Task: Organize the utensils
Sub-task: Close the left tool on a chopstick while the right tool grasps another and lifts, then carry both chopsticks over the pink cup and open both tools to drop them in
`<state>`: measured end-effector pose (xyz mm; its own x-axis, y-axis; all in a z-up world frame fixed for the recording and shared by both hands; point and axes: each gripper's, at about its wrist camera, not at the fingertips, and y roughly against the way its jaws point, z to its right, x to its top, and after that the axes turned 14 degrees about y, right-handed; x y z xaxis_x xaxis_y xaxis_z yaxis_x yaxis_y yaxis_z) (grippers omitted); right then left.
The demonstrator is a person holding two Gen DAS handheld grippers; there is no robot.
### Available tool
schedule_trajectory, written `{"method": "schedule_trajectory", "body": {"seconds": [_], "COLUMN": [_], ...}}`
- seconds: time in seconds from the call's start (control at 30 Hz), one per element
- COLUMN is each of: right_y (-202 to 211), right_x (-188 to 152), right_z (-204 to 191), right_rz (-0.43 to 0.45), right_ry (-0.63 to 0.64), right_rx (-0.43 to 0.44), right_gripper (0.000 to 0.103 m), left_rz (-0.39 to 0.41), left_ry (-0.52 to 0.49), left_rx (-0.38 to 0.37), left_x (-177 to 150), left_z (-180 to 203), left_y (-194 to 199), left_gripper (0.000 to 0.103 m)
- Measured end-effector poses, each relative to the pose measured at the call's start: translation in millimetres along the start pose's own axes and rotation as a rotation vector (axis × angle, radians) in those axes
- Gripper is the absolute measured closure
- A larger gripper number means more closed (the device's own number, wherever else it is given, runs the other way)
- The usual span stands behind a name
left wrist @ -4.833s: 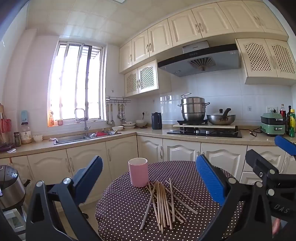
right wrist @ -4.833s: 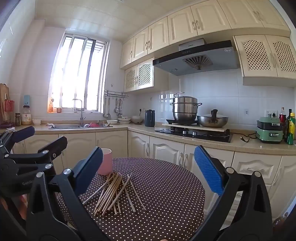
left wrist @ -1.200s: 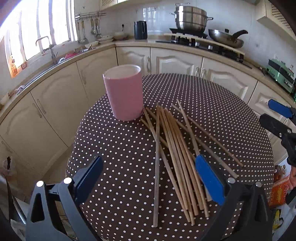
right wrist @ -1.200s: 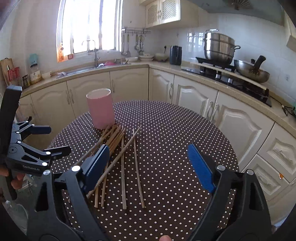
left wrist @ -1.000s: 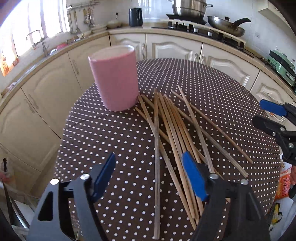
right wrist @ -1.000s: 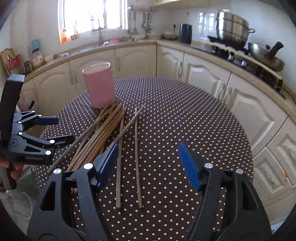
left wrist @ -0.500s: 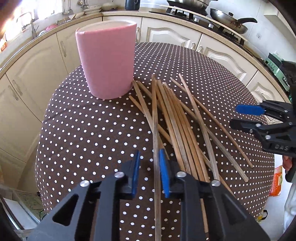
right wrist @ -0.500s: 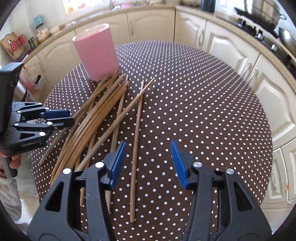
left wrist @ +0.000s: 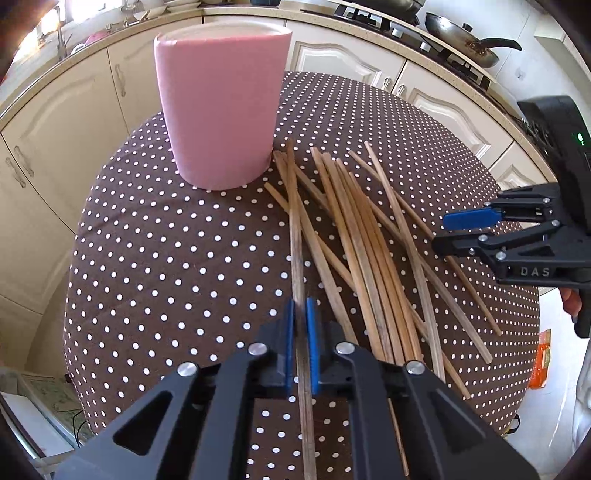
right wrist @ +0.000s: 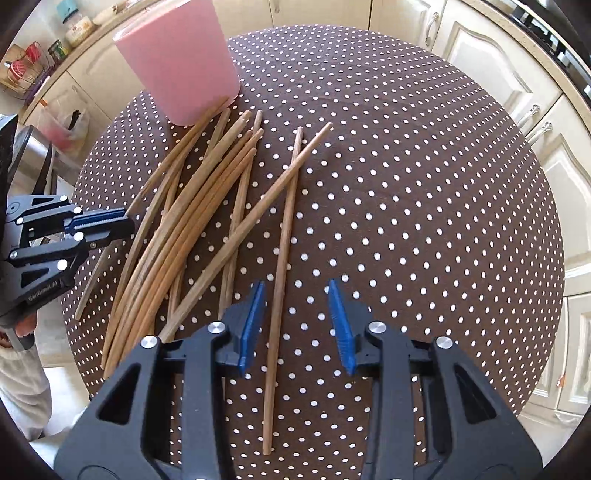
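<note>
A pink cup (left wrist: 221,107) stands upright at the far side of a round table with a brown polka-dot cloth (left wrist: 166,258). Several wooden chopsticks (left wrist: 362,251) lie fanned out beside it. My left gripper (left wrist: 300,317) is shut on the leftmost chopstick (left wrist: 295,229), low over the cloth. My right gripper (right wrist: 297,306) is open, its blue pads either side of the rightmost chopstick (right wrist: 282,251). The cup (right wrist: 177,55) and the chopstick pile (right wrist: 192,221) also show in the right wrist view, with the left gripper (right wrist: 122,225) at the left. The right gripper (left wrist: 458,232) shows in the left wrist view.
Cream kitchen cabinets (left wrist: 55,122) and a counter ring the table. A stove with a frying pan (left wrist: 465,26) is at the back right. The right half of the cloth (right wrist: 424,221) holds no objects.
Both grippers have dropped from a high view of the kitchen down to the table. The left jaws have narrowed and closed on the leftmost chopstick. The right jaws have narrowed around the rightmost chopstick.
</note>
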<state>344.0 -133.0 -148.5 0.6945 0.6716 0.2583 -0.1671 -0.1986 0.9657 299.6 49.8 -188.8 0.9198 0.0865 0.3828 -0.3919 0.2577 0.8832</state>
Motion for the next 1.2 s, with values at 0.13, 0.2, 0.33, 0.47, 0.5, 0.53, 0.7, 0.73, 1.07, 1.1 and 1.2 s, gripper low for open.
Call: {"method": "schedule_trajectory", "body": {"seconds": [0.13,0.2,0.33,0.47,0.5,0.53,0.7,0.73,1.07,1.1,1.2], "right_y": [-10.8,-12.8,-14.7,-0.8,2.1,6.3,34.9,41.5,135.7,143.9,144.7], "right_x": [22.9,33.1,39.6,22.6,19.2,16.1,5.4,5.1,12.4,9.8,31.1], "right_z": [-3.9,-4.5,-0.2,15.6,20.1,24.8,45.4,47.8,27.4,27.7,12.7], "right_rz": [-0.072,-0.100,-0.096,-0.044,-0.032,-0.012,0.116,0.145,0.605,0.644,0.749], "right_ry": [0.012,0.015,-0.006,-0.053,-0.065,-0.080,-0.149,-0.159,-0.118,-0.112,-0.098], "right_rx": [-0.014,-0.032,-0.011,-0.001,-0.010,-0.011,0.008,0.009,0.044,0.051,0.048], "right_gripper": [0.084,0.091,0.097,0.098,0.098,0.098,0.098,0.098,0.098,0.098,0.098], "left_rz": [-0.021,-0.041,-0.049,0.008,0.025,0.042,0.157,0.182,0.519,0.557,0.650], "left_ry": [-0.015,-0.015,0.000,0.010,0.015,0.015,-0.007,-0.015,-0.046,-0.035,-0.002], "left_rx": [0.014,0.021,0.014,0.006,-0.009,-0.018,-0.080,-0.095,-0.281,-0.293,-0.312], "left_x": [5.0,9.7,15.3,12.3,11.4,11.5,12.9,13.7,29.5,34.0,45.6], "left_z": [4.2,7.5,9.2,5.6,5.0,5.7,17.7,22.2,48.4,47.9,45.1], "left_y": [-2.5,-4.4,-5.6,1.6,5.7,9.9,40.2,47.5,107.7,112.2,121.4], "left_gripper": [0.096,0.096,0.096,0.097,0.097,0.097,0.097,0.097,0.097,0.097,0.097]}}
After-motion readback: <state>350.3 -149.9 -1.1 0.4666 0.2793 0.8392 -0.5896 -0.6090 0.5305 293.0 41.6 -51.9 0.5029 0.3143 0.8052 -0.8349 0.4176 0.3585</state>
